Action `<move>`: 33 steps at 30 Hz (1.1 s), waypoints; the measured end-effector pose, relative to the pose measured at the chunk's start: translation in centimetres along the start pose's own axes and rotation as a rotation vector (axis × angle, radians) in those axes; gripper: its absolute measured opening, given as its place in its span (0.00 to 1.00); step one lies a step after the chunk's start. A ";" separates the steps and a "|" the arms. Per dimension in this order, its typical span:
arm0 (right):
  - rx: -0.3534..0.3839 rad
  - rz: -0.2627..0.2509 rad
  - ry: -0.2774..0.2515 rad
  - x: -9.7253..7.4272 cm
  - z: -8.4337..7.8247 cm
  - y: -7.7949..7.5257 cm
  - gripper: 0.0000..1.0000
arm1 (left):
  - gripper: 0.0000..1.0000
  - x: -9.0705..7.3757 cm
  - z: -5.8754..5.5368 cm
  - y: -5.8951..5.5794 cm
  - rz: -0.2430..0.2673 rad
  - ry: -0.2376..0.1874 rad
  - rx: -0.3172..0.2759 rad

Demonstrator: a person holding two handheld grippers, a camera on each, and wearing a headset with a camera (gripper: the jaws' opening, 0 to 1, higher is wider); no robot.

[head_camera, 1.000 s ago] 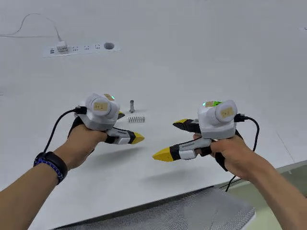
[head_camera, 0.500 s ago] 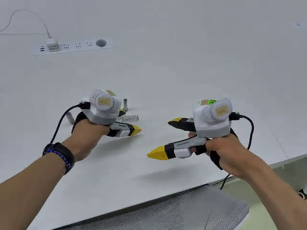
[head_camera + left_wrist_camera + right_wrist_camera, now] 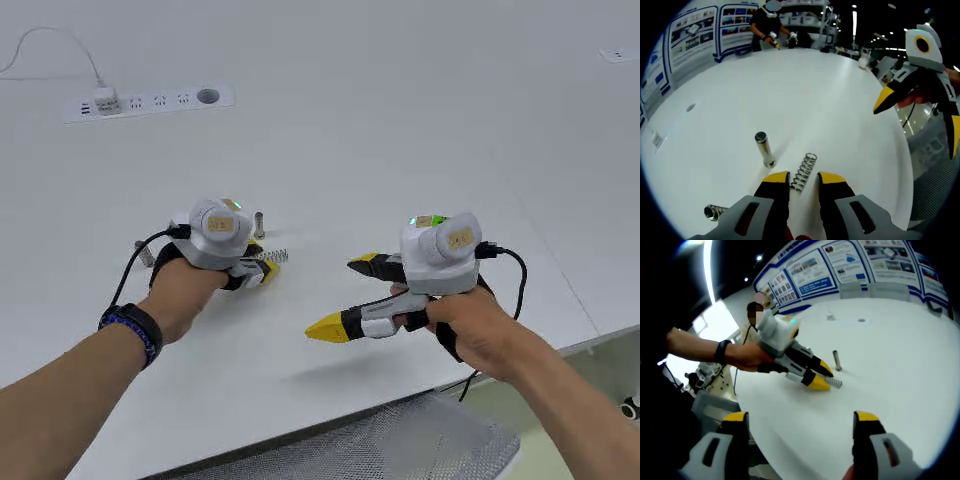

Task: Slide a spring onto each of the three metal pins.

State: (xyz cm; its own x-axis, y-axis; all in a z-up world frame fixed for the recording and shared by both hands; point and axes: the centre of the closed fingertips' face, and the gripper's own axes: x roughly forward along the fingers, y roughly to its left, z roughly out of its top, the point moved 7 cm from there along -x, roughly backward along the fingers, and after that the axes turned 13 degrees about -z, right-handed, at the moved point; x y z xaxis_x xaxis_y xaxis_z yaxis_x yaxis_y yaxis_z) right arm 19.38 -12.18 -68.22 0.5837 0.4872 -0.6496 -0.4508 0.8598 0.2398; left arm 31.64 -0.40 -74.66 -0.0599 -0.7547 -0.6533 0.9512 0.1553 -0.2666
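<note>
Workbench (image 3: 815, 90): spring (image 3: 805, 169) between left gripper (image 3: 803, 176) tips

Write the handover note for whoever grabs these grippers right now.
Left gripper: open, tips either side of the near end of the loose spring, which lies on the table.
Right gripper: open, empty, held above the table to the right.
Bare pin: upright, just beyond the spring.
Second pin: far left, seems to carry a spring already.
Left to do: grip the spring and slide it onto the bare pin.
</note>
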 end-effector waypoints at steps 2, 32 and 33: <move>0.001 0.000 0.001 -0.1 0.0 0.0 0.87 | 0.20 0.2 -0.1 0.1 0.006 0.007 0.026; 0.021 -0.005 0.008 -0.6 -1.2 0.1 0.85 | 0.10 -2.7 -3.3 -2.4 -0.007 -0.028 0.007; 0.022 -0.004 0.010 -0.6 -1.2 0.2 0.85 | 0.10 -2.9 -3.4 -2.5 -0.009 -0.030 0.001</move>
State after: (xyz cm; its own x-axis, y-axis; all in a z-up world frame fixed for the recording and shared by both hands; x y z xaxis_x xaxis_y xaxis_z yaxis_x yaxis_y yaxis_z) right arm 18.11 -12.52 -68.61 0.5788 0.4823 -0.6576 -0.4336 0.8649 0.2528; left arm 28.37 3.59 -74.54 -0.0593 -0.7750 -0.6292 0.9509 0.1479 -0.2719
